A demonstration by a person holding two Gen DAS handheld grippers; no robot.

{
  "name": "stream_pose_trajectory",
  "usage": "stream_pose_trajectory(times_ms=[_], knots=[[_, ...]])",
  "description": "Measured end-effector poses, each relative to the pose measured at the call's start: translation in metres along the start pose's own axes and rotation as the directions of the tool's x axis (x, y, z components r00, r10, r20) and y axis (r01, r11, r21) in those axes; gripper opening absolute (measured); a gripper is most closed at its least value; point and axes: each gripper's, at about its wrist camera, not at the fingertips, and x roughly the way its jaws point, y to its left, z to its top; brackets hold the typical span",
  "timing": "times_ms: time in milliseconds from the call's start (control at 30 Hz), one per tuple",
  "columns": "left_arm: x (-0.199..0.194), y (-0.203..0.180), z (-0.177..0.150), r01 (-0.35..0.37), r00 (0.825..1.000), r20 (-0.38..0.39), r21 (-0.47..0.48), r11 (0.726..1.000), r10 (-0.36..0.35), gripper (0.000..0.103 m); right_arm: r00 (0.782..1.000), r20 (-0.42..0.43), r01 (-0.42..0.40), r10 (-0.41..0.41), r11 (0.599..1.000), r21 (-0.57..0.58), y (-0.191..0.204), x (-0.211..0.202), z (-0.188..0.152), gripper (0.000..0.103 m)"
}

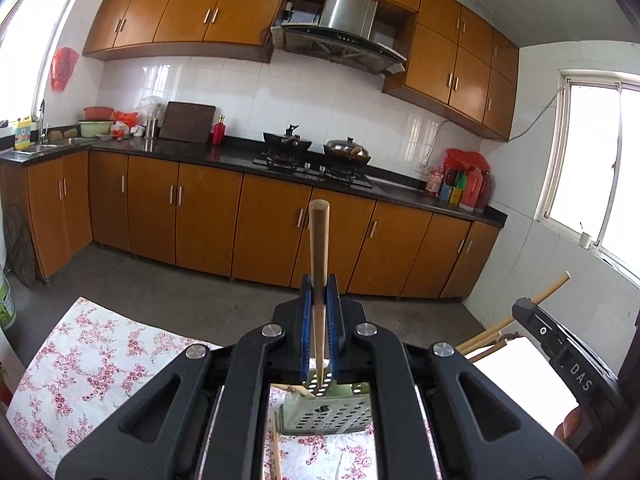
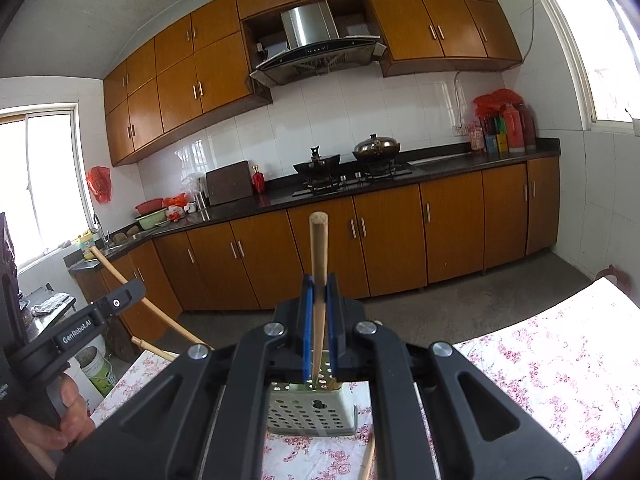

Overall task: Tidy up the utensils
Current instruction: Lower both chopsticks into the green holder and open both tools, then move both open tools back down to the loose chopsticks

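Observation:
My left gripper [image 1: 319, 290] is shut on a wooden chopstick [image 1: 319, 240] that stands upright, its lower tip over the pale green perforated utensil holder [image 1: 326, 416] on the floral tablecloth [image 1: 92, 364]. My right gripper [image 2: 319, 290] is shut on another wooden chopstick [image 2: 319, 248], also upright, its lower tip inside the same holder [image 2: 312, 414]. The right gripper's body [image 1: 560, 356] shows at the right of the left wrist view, the left gripper's body [image 2: 80, 328] at the left of the right wrist view. Loose chopsticks [image 1: 277, 456] lie on the cloth beside the holder.
The table with the floral cloth [image 2: 560, 360] stands before a kitchen counter [image 1: 224, 156] with a stove, two woks [image 1: 348, 150], a sink [image 1: 44, 146] and bottles. Orange cabinets run below and above. A white bucket [image 2: 94, 368] stands on the floor.

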Motion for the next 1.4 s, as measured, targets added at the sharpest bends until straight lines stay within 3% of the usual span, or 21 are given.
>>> stream_pose_trajectory(times_ms=[167,367,500,667,767,900,1000,1167,1267,1400], knots=[[0.007,-0.001,-0.006,0.012,0.998,-0.056,-0.003,1.000,-0.012,0.007,1.000,-0.028,0.002,-0.002,1.000,-0.011,0.003,0.010,-0.007,0.010],[-0.006,-0.001,-0.002,0.021,0.998,-0.051,-0.007,1.000,-0.021,0.009,1.000,-0.015,0.009,-0.009,1.000,0.008,0.001,0.003,-0.004,0.015],[-0.020,-0.001,0.003,0.014,1.000,-0.027,-0.009,1.000,-0.014,0.020,1.000,0.015,0.020,-0.020,1.000,0.003,-0.002,-0.017,-0.003,0.018],[-0.038,0.003,0.004,0.000,1.000,-0.017,-0.016,1.000,0.000,0.020,0.998,0.028,0.048,-0.048,0.999,-0.001,-0.011,-0.052,-0.012,0.019],[-0.054,0.008,-0.003,-0.011,1.000,-0.020,0.000,1.000,0.011,0.020,0.998,-0.005,0.059,-0.059,0.998,-0.002,-0.021,-0.071,-0.031,0.019],[-0.072,0.019,-0.029,-0.037,0.998,-0.055,0.039,0.999,0.039,0.020,0.987,-0.122,0.102,-0.103,0.995,-0.017,-0.038,-0.076,-0.076,0.019],[-0.070,0.033,-0.058,-0.054,0.990,-0.127,0.047,0.997,0.060,0.020,0.958,-0.265,0.110,-0.111,0.994,-0.021,-0.051,-0.062,-0.122,0.019],[-0.048,0.060,-0.113,-0.096,0.953,-0.283,0.060,0.994,0.109,0.020,0.870,-0.489,0.068,-0.066,0.998,-0.013,-0.054,-0.024,-0.194,0.019],[-0.039,0.075,-0.137,-0.104,0.928,-0.356,0.033,0.994,0.109,0.020,0.831,-0.551,0.069,-0.078,0.997,-0.036,-0.049,-0.008,-0.220,0.019],[-0.032,0.089,-0.164,-0.106,0.903,-0.419,-0.001,0.994,0.096,0.020,0.808,-0.581,0.079,-0.099,0.995,-0.060,-0.041,0.003,-0.240,0.019]])
